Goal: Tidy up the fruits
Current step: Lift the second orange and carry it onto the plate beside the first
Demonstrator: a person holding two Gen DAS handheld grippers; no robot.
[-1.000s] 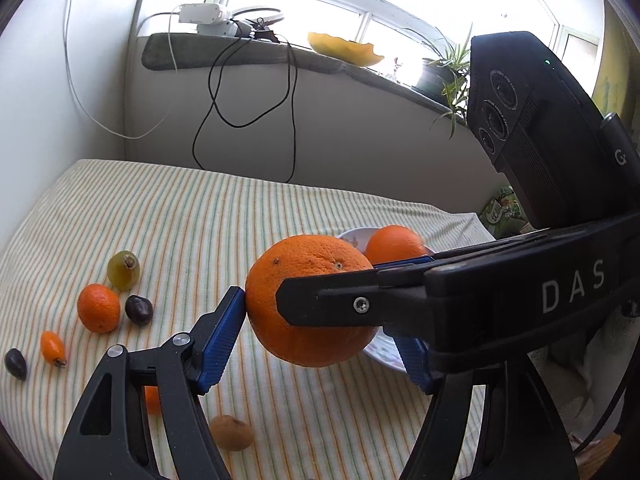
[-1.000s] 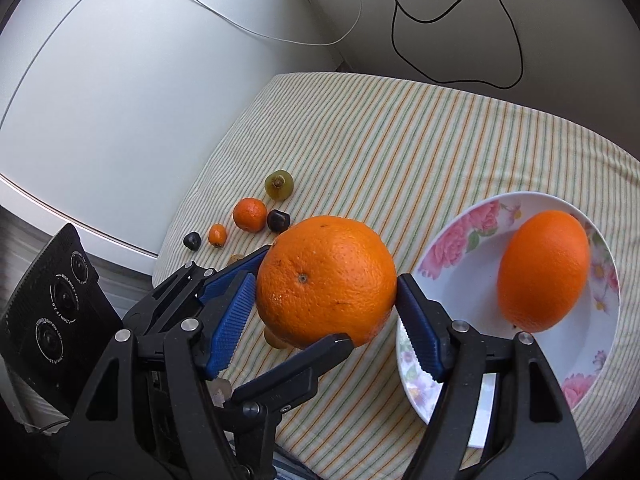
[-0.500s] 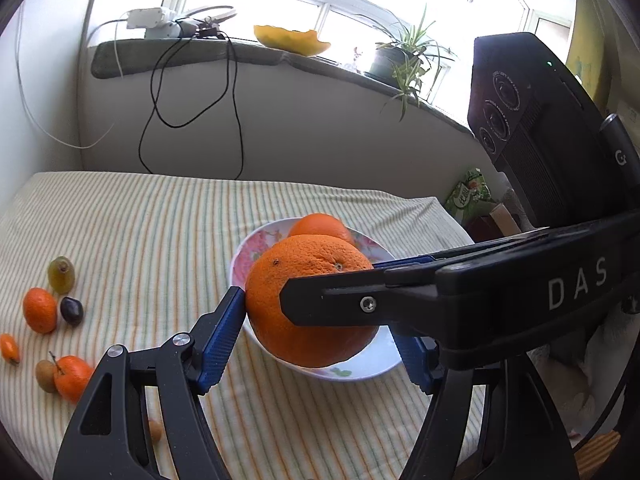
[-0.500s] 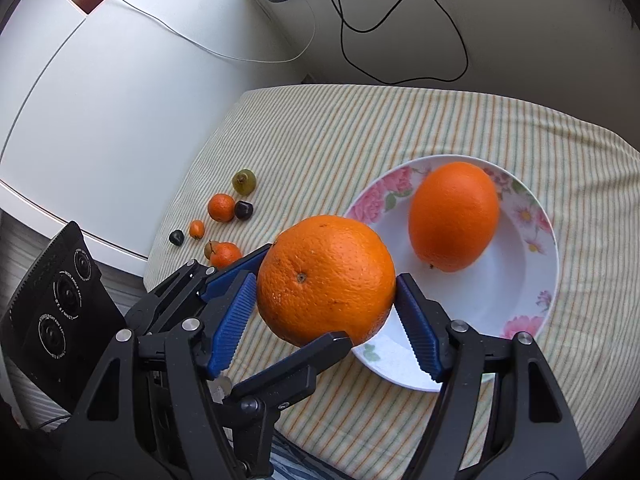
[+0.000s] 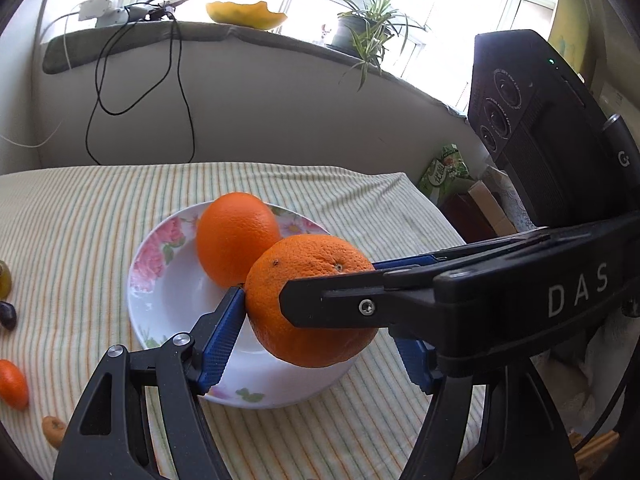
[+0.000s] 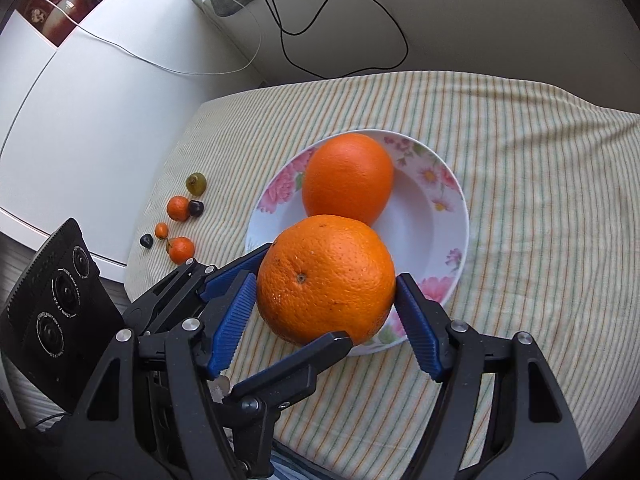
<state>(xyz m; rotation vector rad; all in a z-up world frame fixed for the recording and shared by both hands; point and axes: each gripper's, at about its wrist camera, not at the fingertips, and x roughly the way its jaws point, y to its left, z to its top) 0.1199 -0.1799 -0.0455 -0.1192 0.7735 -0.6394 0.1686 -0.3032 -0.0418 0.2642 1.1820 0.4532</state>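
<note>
Both grippers grip one large orange (image 5: 308, 300) together, held over the near rim of a white floral plate (image 5: 160, 288). My left gripper (image 5: 316, 320) and my right gripper (image 6: 326, 296) are each shut on it, their fingers crossing. The orange also shows in the right wrist view (image 6: 326, 276). A second orange (image 6: 347, 178) lies in the plate (image 6: 436, 232), just beyond the held one; it also shows in the left wrist view (image 5: 236, 236).
Several small fruits lie on the striped cloth left of the plate: a green grape (image 6: 196, 183), a small orange (image 6: 178, 208), a dark grape (image 6: 196, 208), a tomato (image 6: 182, 249). A white cabinet (image 6: 100, 120) stands at the table's left edge; cables hang on the back wall.
Both grippers have carried the orange rightward from the small fruits to above the plate's near rim. The plate and its orange now sit directly behind the held orange.
</note>
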